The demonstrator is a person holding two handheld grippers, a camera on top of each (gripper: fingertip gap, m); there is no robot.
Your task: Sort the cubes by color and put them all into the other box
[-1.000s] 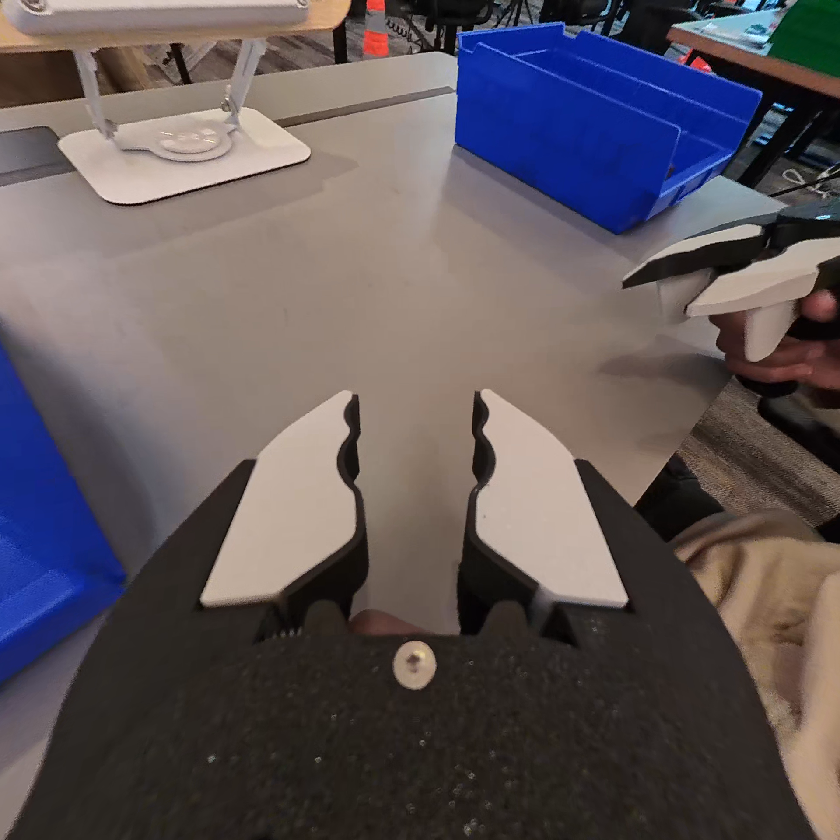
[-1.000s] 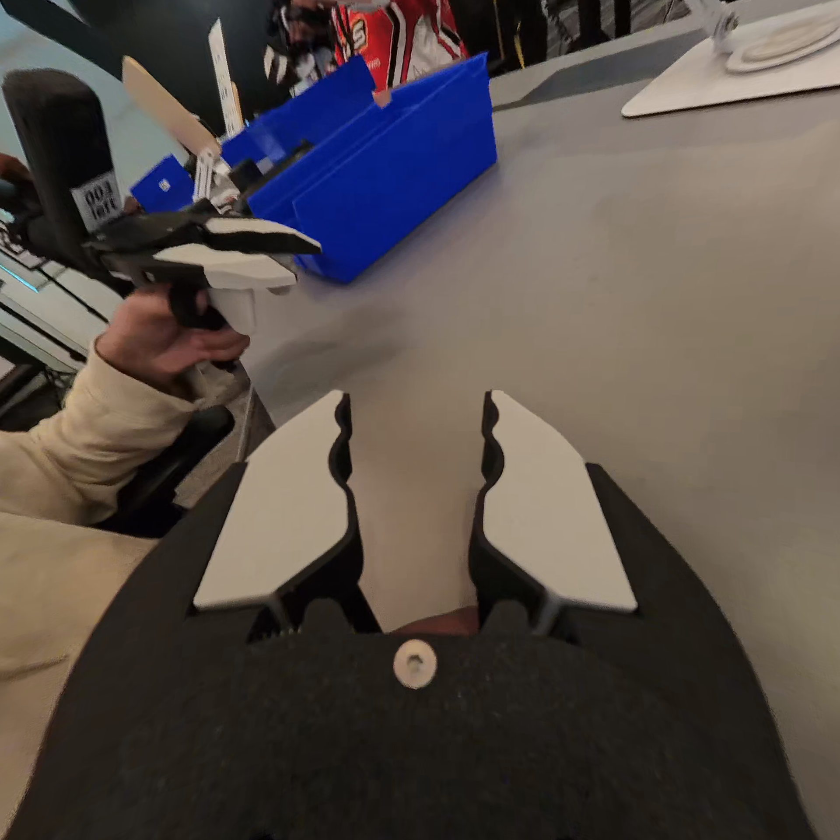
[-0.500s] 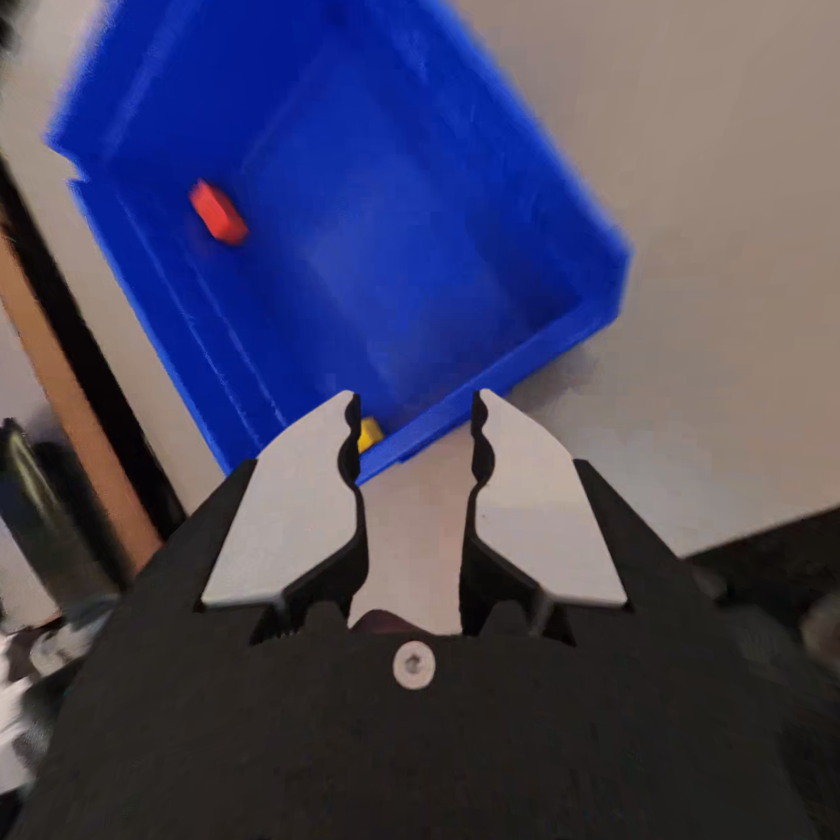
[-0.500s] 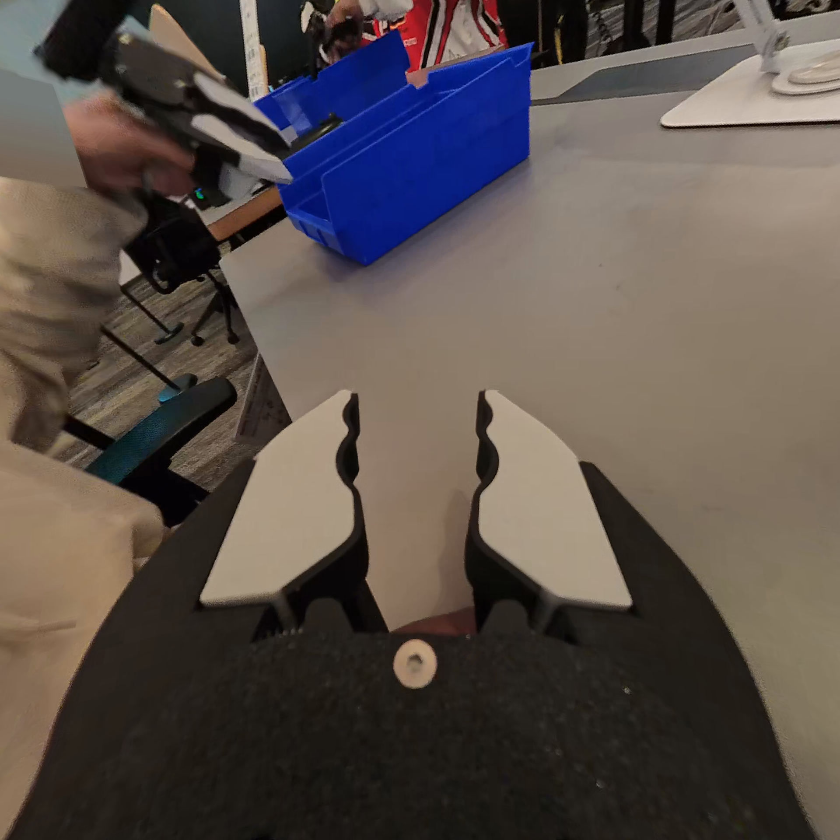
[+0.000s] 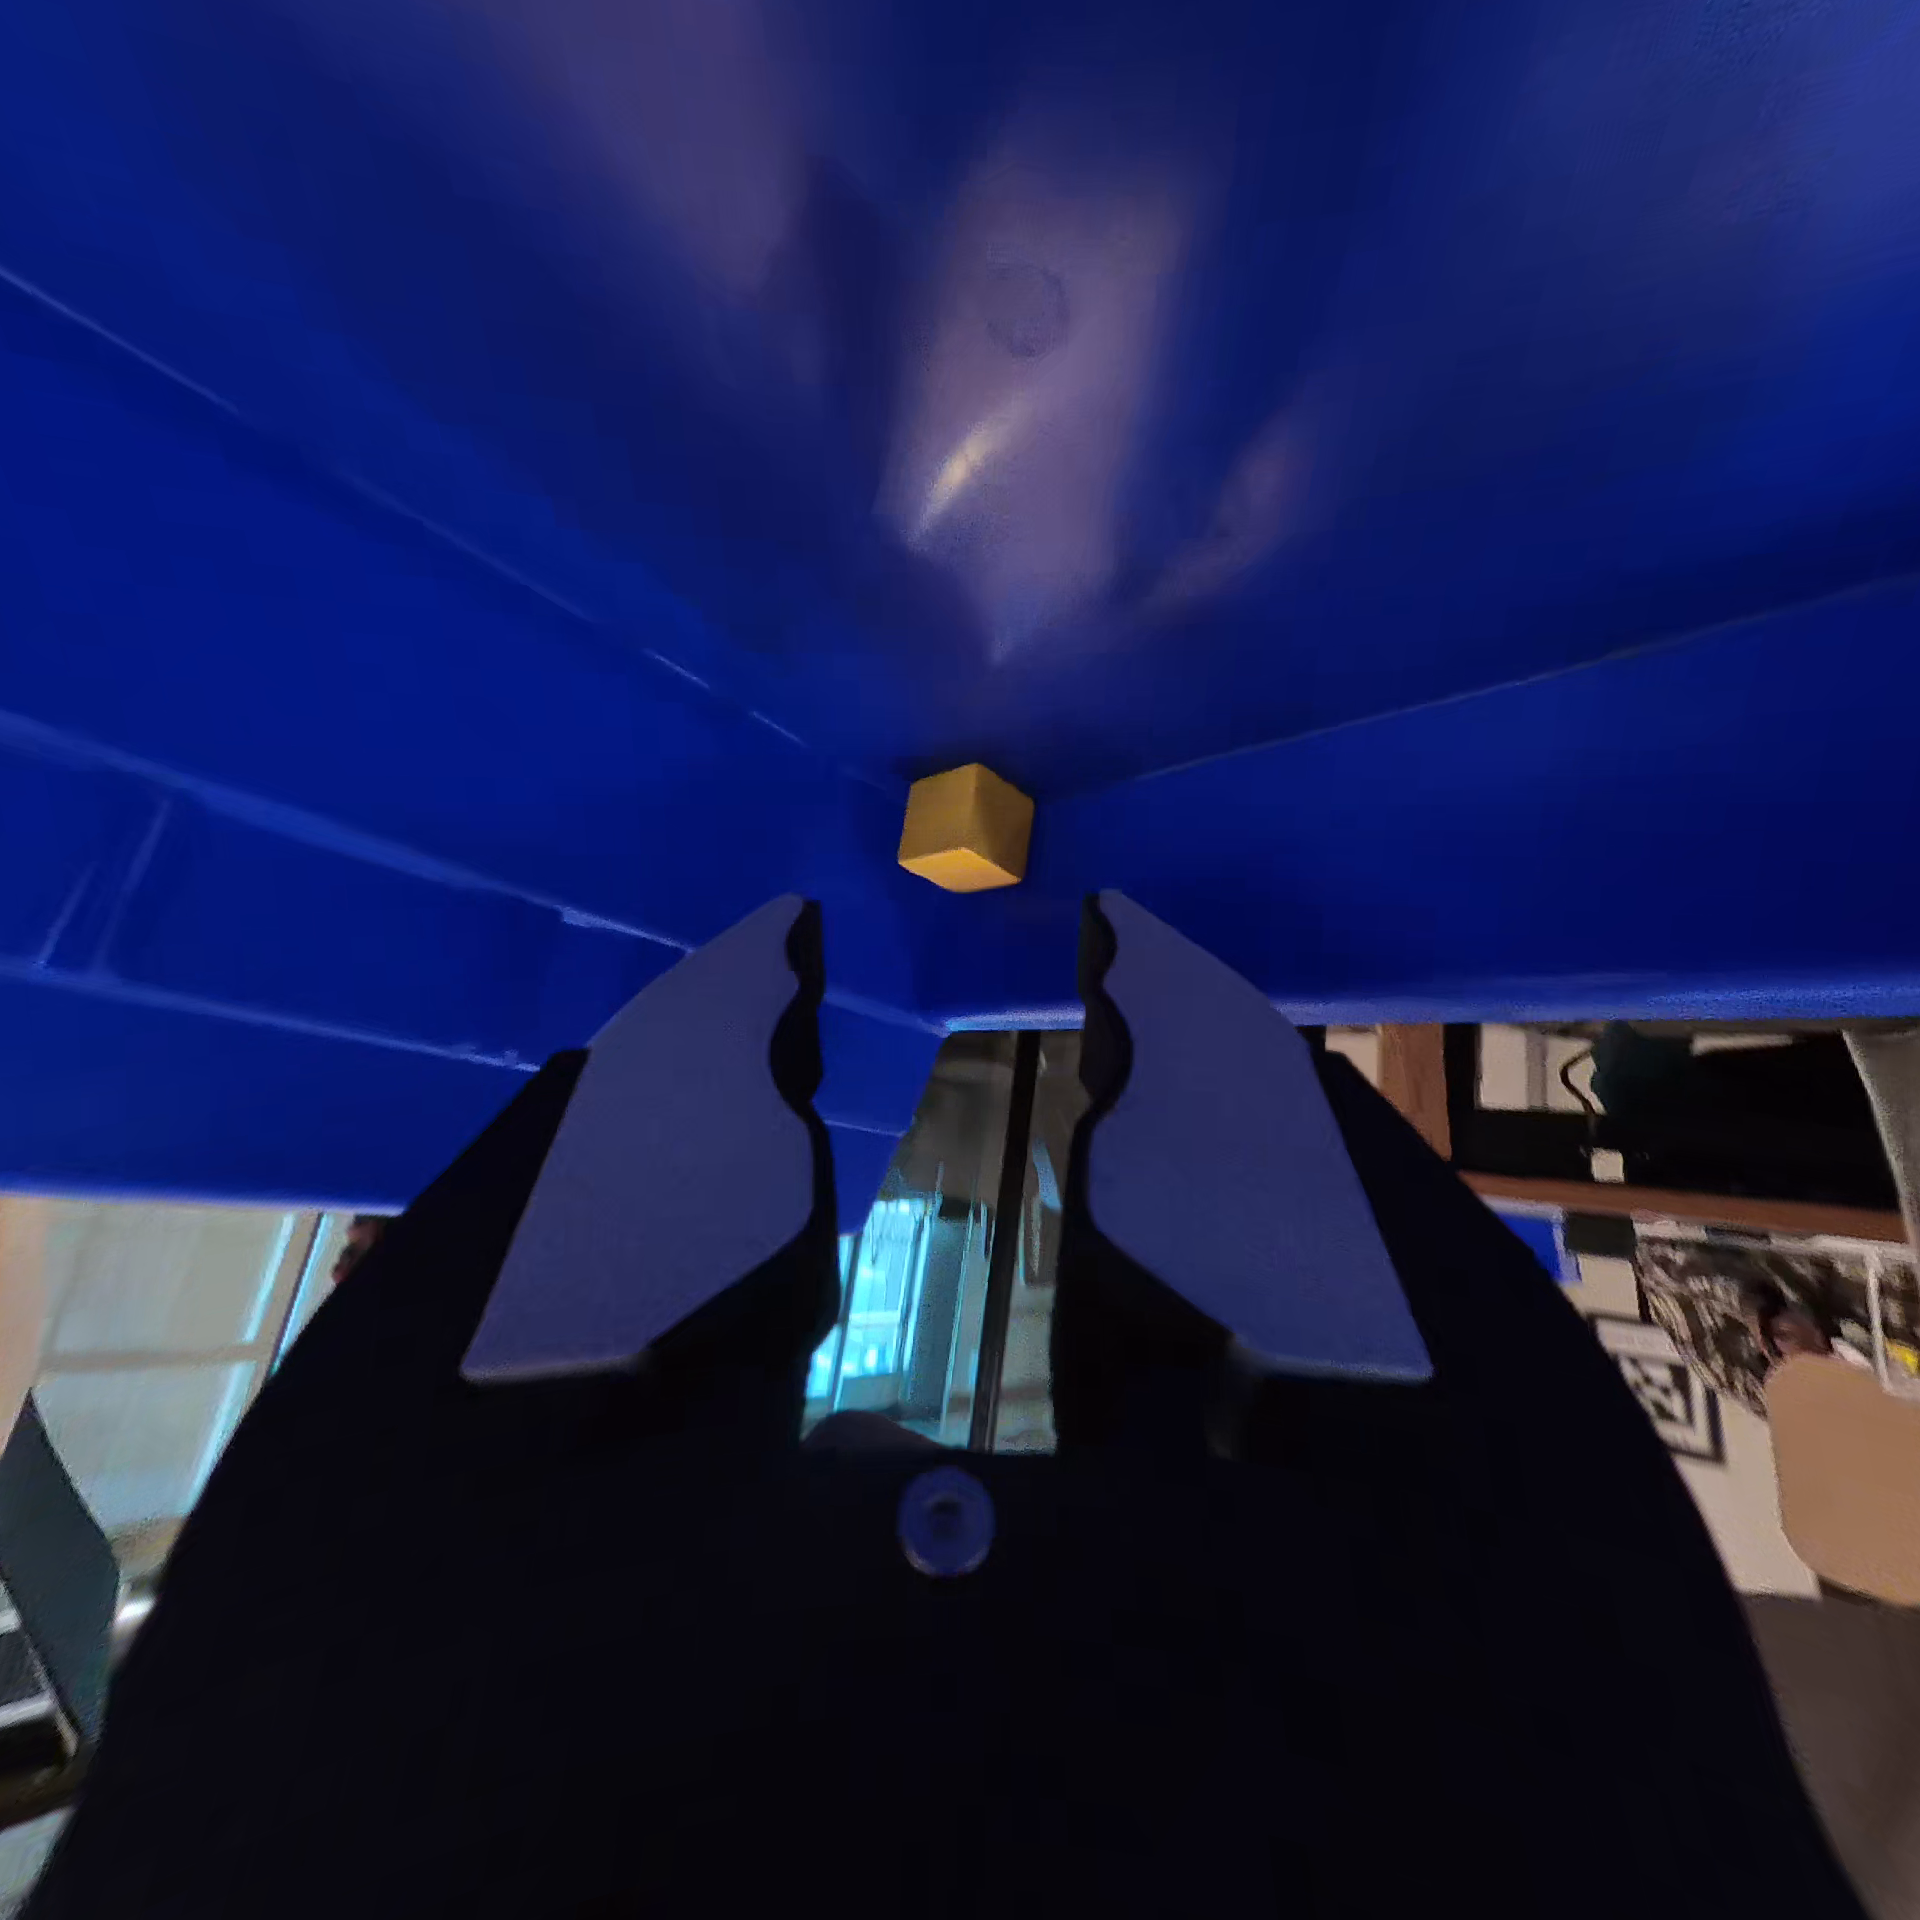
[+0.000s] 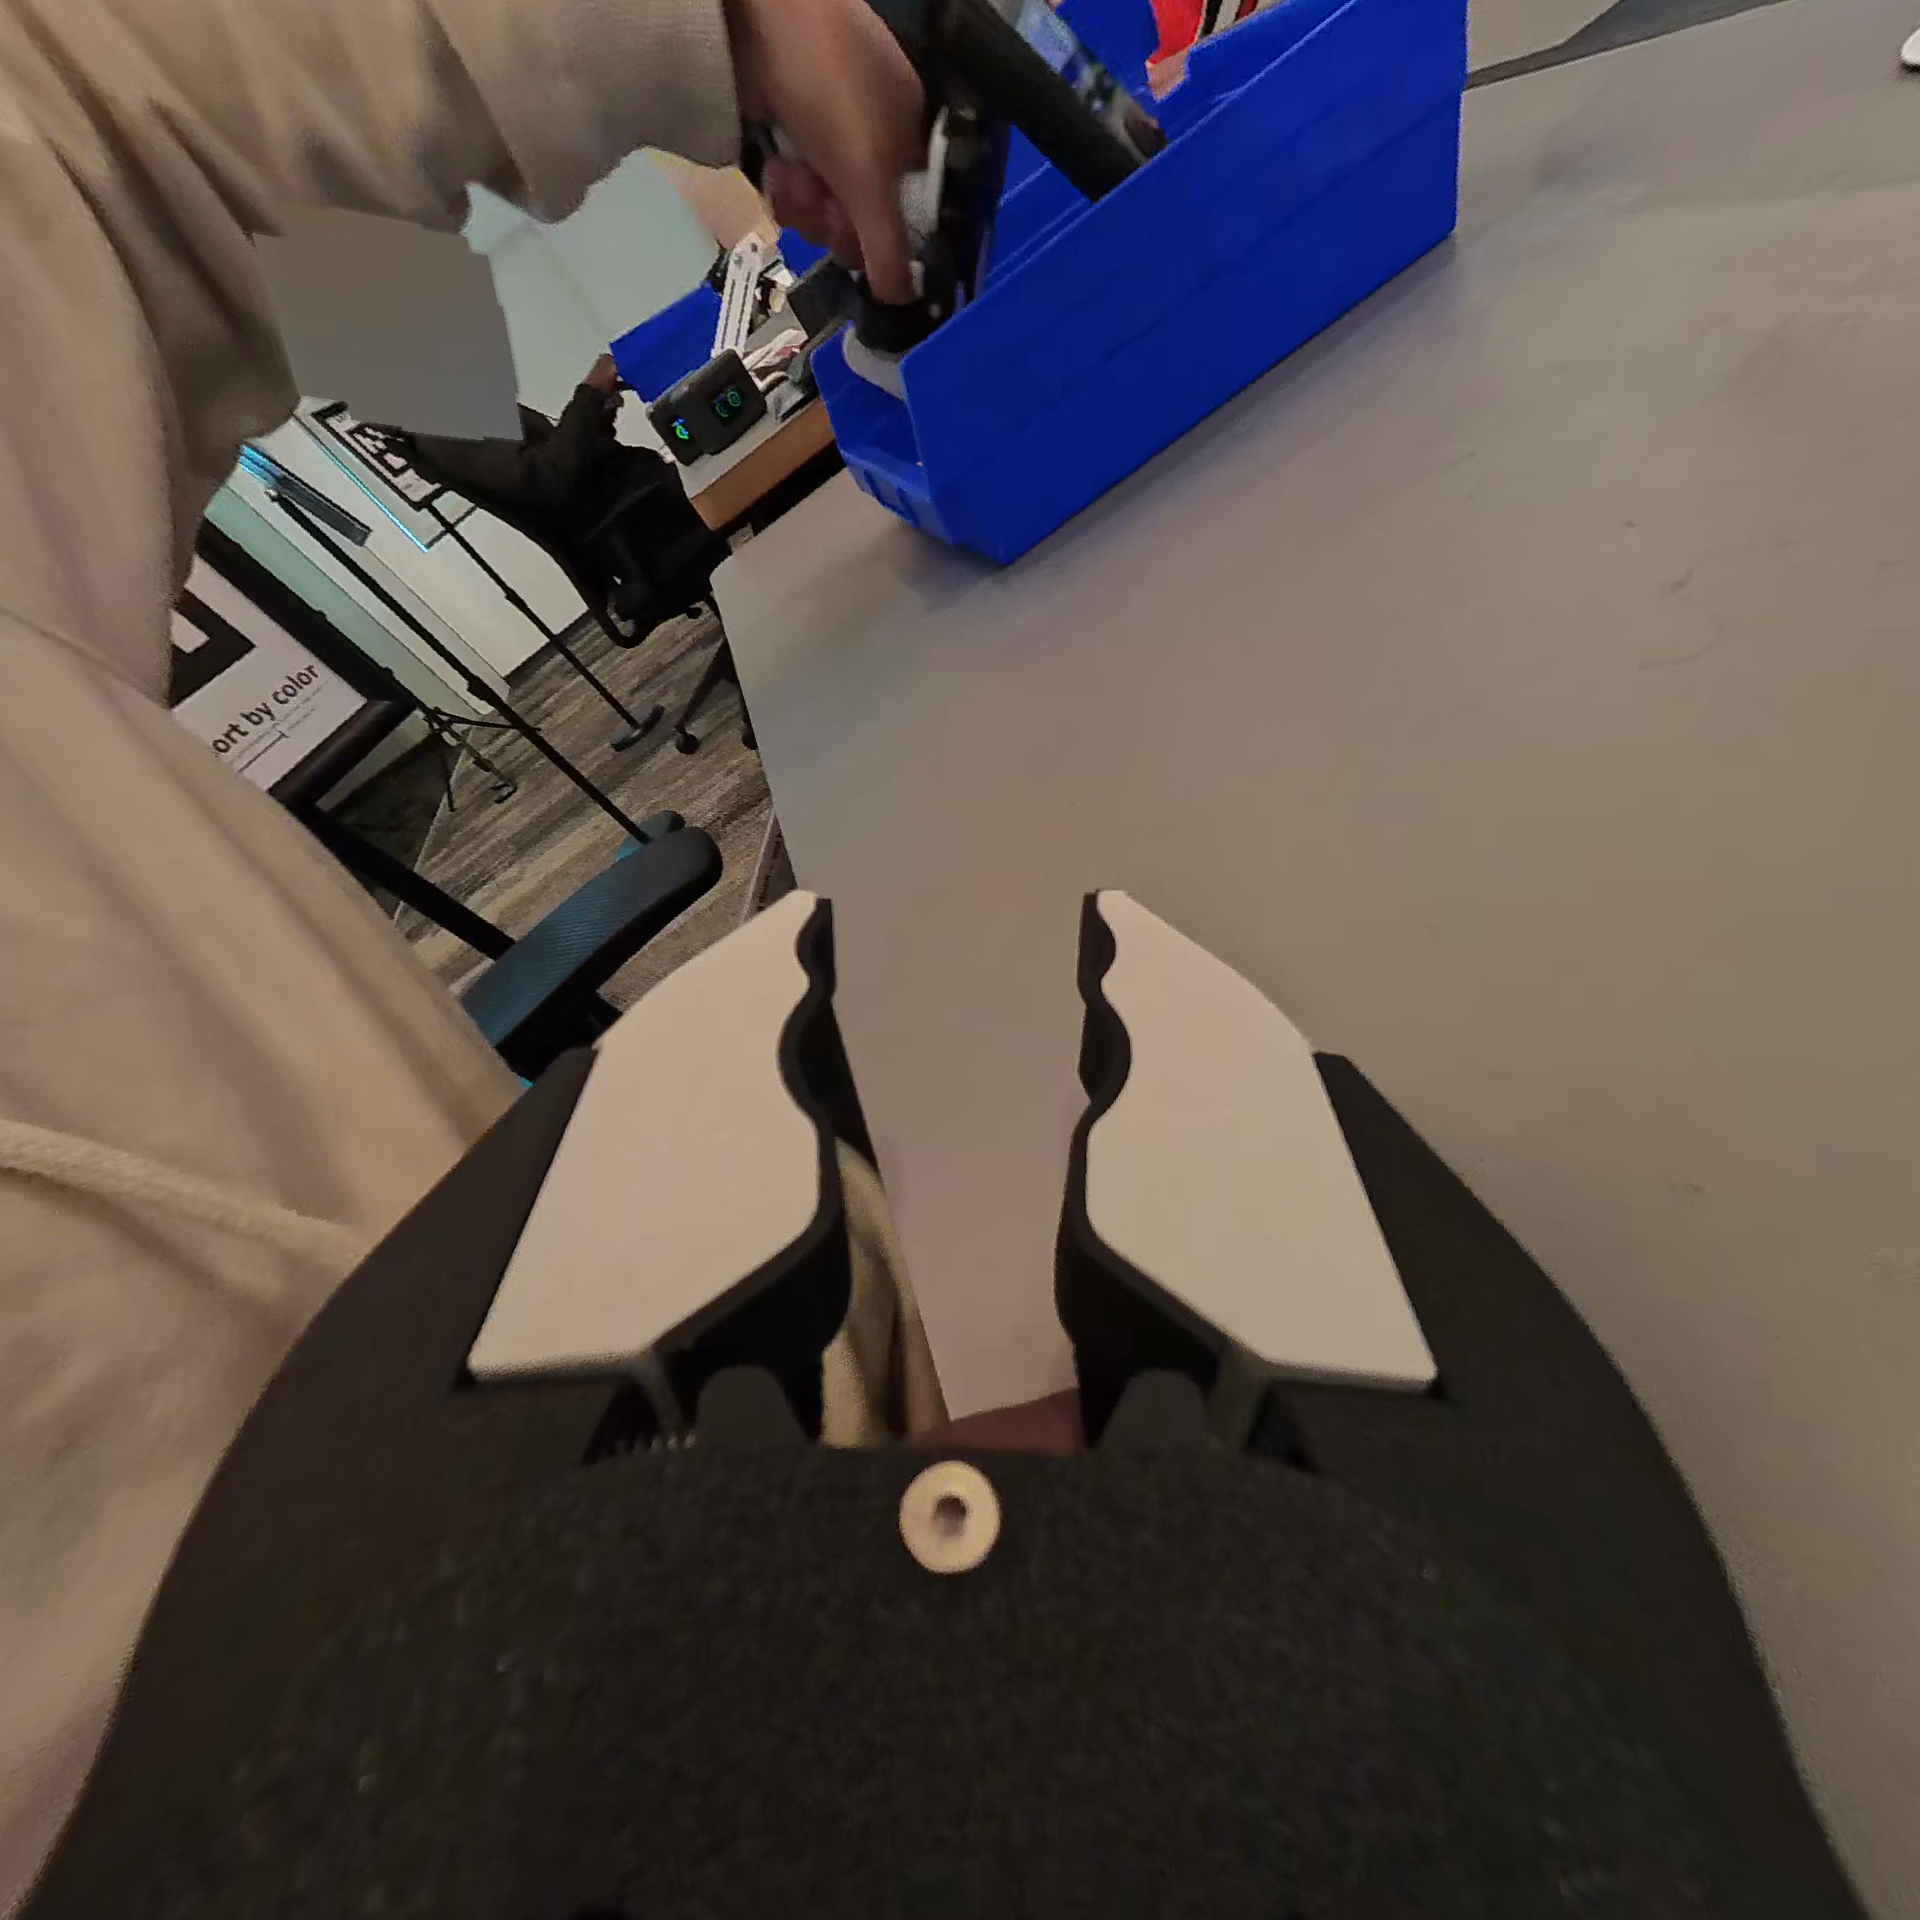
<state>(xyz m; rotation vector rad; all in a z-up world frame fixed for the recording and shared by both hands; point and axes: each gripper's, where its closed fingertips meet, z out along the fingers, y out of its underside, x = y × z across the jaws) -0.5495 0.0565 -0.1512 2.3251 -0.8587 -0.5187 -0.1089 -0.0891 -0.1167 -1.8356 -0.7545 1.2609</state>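
Observation:
In the left wrist view a small yellow cube (image 5: 964,827) sits in the near corner of a blue box (image 5: 727,468) that fills the upper view. My left gripper (image 5: 945,914) is open and empty, its tips just short of the cube, above the box's corner. In the right wrist view my right gripper (image 6: 951,914) is open and empty above the grey table (image 6: 1455,831). The same blue box (image 6: 1174,332) stands at the table's far left edge, with the left gripper's body (image 6: 1029,94) and a hand reaching down into it. No other cube shows.
The table's left edge (image 6: 748,748) runs close to my right gripper, with a beige sleeve (image 6: 156,935) and an office chair (image 6: 592,935) beyond it. A sign on a stand (image 6: 260,707) and tripod legs stand on the floor at the left.
My left gripper has swung from over the table to the blue box and dropped into it, close to the yellow cube. The right gripper has shifted slightly and stays open.

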